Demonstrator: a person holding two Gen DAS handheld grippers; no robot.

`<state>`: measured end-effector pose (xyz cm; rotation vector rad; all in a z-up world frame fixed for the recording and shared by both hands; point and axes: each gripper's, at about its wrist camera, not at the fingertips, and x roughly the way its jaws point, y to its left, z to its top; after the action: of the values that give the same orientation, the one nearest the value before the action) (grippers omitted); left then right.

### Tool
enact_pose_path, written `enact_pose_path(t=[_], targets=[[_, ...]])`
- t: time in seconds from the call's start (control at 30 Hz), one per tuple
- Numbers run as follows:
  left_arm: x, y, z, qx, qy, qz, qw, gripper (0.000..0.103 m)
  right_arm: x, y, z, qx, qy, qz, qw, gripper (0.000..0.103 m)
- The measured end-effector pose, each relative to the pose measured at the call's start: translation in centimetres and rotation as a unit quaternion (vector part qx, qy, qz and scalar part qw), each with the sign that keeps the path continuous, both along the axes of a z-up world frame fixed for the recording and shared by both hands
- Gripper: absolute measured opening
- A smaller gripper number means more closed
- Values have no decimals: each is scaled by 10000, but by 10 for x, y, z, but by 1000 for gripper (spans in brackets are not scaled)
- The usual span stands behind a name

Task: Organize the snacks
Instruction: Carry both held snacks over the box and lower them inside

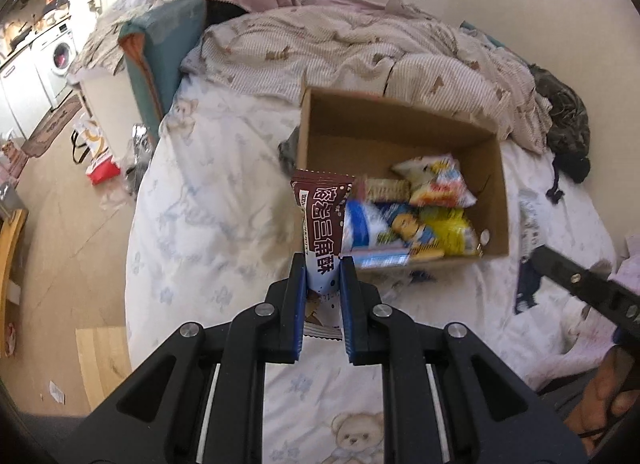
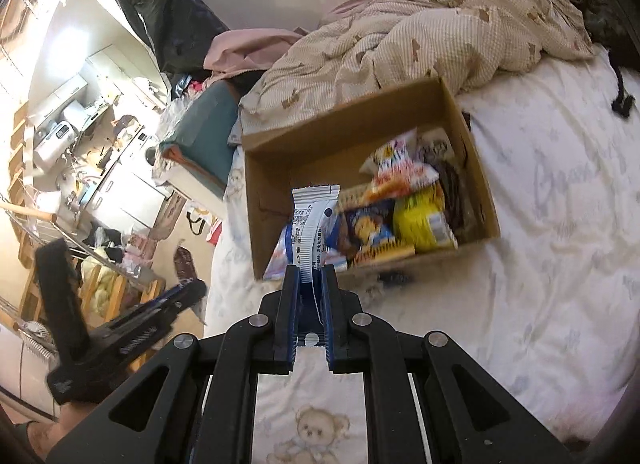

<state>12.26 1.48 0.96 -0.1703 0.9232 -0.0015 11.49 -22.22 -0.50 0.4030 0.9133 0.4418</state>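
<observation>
Snacks [image 1: 432, 204] fill the cardboard box [image 1: 496, 168]; both tongs grip packets.

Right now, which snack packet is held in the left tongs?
The brown and white packet with large Chinese characters, clamped upright in the left tongs; the right tongs hold a plain white one.

"熔岩三角酥" on brown snack pkt [image 1: 322, 220], in left gripper [image 1: 323, 264]

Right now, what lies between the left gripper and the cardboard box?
Only its own held brown-and-white snack packet, reaching from the left gripper to the cardboard box; left wrist view.
</observation>
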Motion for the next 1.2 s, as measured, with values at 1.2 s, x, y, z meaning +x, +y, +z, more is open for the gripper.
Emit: enact_pose_path(t=[1.2], targets=[[124, -34, -33, 399, -22, -394, 9984, 13, 120, -4, -47, -429, 540, -295, 9972, 11]])
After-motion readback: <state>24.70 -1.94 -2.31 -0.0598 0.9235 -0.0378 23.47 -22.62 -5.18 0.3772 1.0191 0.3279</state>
